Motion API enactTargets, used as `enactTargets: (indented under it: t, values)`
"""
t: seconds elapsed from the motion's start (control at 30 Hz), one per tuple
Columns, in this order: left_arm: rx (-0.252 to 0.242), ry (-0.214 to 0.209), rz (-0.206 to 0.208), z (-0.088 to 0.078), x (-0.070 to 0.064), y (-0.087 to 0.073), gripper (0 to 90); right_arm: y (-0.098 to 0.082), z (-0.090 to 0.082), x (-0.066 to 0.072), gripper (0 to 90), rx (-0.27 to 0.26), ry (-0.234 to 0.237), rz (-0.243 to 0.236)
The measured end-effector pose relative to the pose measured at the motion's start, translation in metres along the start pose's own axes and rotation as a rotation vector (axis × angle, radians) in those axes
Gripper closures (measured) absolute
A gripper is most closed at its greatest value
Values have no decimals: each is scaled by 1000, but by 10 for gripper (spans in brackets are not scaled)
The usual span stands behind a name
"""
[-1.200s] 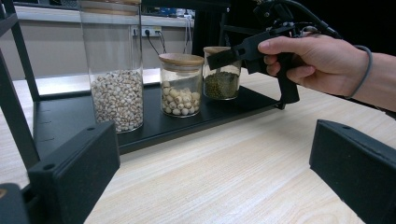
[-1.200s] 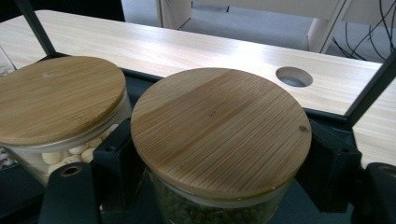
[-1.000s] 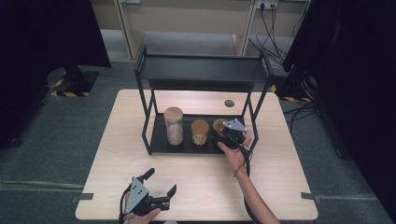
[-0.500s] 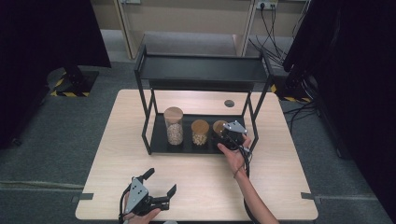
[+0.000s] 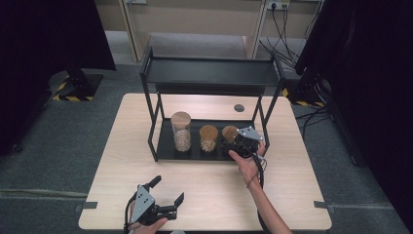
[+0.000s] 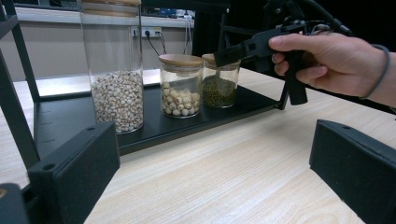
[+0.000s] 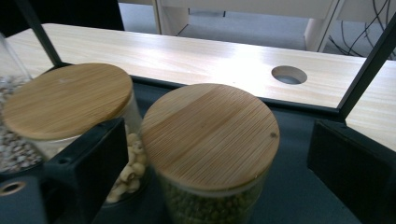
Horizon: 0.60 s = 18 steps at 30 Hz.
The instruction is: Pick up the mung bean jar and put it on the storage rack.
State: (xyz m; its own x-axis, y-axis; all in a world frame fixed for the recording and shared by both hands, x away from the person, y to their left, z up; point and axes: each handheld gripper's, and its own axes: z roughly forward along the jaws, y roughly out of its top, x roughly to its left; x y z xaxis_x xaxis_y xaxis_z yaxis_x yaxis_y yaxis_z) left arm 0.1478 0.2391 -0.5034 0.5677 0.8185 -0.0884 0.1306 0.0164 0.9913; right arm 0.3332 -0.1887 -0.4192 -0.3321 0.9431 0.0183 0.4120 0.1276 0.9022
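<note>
A pale wooden tabletop (image 5: pixel 146 190) carries a black metal shelf rack (image 5: pixel 209 73); the left tool (image 5: pixel 165 207) rests wide open and empty near its front edge. On the rack's lower tray, the right tool (image 5: pixel 233 141), jaws just opened, straddles the small bamboo-lidded glass jar of green beans (image 7: pixel 210 149) without pressing; best withdraw straight back, clear of the lid

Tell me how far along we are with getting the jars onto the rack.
Done: three jars stand on the rack's lower tray: tall jar, middle jar, green-bean jar. In hand: the right gripper has just been opening around the green-bean jar, its pads off it. Left: backing that gripper away; the left gripper waits open near the table's front edge.
</note>
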Motion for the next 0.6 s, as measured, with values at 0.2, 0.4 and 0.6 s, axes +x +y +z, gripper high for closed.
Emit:
enactTargets:
  t: [0.2,0.4,0.6]
  values:
    - [0,0,1,0,0,0,11,-2,-13,2,35,-30,5,-6]
    - [0,1,1,0,0,0,11,-7,-25,1,31,-55,24,0]
    - [2,1,1,0,-1,0,11,-16,-38,2,29,-88,44,-4]
